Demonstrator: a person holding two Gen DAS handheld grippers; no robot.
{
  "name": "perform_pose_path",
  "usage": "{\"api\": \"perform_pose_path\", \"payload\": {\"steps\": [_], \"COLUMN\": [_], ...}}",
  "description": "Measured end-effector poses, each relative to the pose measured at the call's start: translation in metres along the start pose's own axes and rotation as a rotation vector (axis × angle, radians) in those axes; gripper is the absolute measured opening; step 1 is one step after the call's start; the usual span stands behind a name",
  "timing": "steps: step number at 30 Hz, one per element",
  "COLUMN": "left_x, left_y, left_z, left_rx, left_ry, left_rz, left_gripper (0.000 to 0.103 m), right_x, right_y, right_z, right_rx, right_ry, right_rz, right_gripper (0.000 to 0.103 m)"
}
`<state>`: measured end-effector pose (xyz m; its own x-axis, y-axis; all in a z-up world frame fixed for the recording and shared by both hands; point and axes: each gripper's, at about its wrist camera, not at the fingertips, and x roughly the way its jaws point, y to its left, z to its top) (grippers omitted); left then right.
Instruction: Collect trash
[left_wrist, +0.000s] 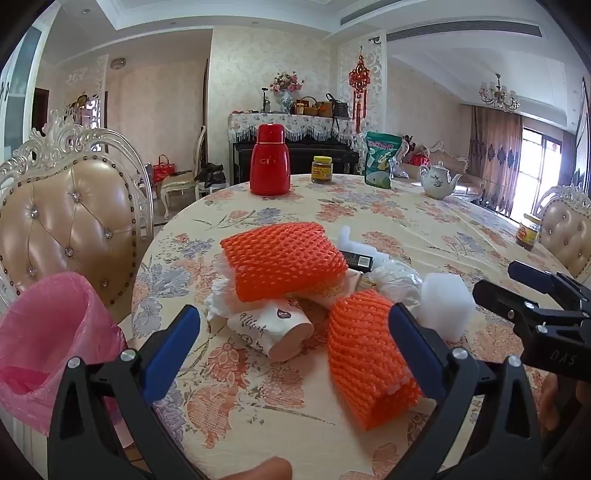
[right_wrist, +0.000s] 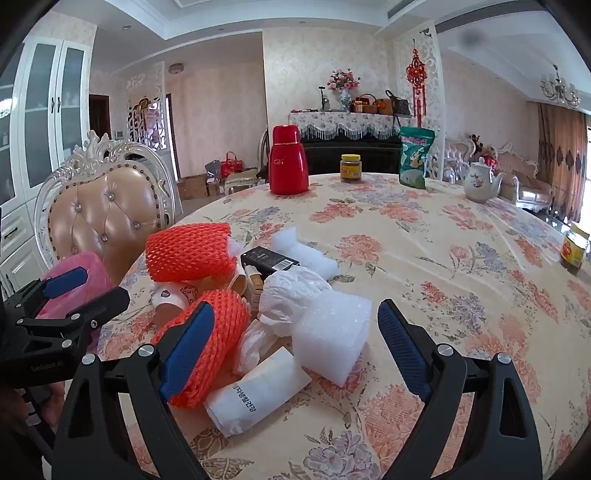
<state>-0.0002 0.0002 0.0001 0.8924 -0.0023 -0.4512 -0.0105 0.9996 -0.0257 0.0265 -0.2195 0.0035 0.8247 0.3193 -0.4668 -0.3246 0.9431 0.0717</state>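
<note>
Trash pile on the floral surface (right_wrist: 424, 236): two orange foam nets (left_wrist: 284, 258), white foam block (right_wrist: 332, 332), paper cups (left_wrist: 269, 328), crumpled plastic. Pink bin bag (left_wrist: 48, 332) at the surface's left edge. Left gripper (left_wrist: 295, 347) and right gripper (right_wrist: 295, 347): fingers spread wide, holding nothing.

Both tongs tilt gently downward, side by side. The left tongs (left_wrist: 293, 336) stand wide apart and empty (blue pads showing); the right tongs (right_wrist: 295, 332) likewise gape, gripping nothing.
</note>
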Motion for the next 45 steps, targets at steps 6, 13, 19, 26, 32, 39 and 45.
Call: {"api": "perform_pose_path", "payload": {"steps": [6,13,19,26,32,39,45], "left_x": [0.0003,0.0036,-0.0017,-0.0019,-0.0014,-0.003,-0.0027], "left_y": [0.0002,0.0014,-0.0006,-0.0005,-0.0006,-0.0017,-0.0016], "left_z": [0.0,0.0009,0.0021,0.0032,0.0028,0.0025,0.0016], "left_rx": [0.0,-0.001,-0.001,-0.001,-0.003,-0.001,0.0], "left_ry": [0.004,0.002,0.002,0.004,0.0,-0.007,-0.008], "left_rz": [0.001,0.002,0.005,0.003,0.006,0.006,0.005], "left_gripper": [0.099,0.099,0.099,0.099,0.099,0.099,0.099], "right_x": [0.0009,-0.0035,-0.0022,-0.0025,-0.0028,-0.0032,-0.0029], "right_y": [0.0009,0.0001,-0.0016,-0.0014,-0.0016,-0.0015,-0.0021], "right_z": [-0.0017,0.0005,0.0001,-0.0002,0.0,-0.0002,-0.0005], "right_rx": [0.001,0.009,0.009,0.009,0.011,0.011,0.012], "right_ry": [0.008,-0.004,-0.004,-0.004,-0.003,-0.004,-0.006], "right_rz": [0.001,0.002,0.003,0.005,0.005,0.004,0.005], "right_gripper": [0.084,0.084,0.084,0.084,0.084,0.084,0.084]}}
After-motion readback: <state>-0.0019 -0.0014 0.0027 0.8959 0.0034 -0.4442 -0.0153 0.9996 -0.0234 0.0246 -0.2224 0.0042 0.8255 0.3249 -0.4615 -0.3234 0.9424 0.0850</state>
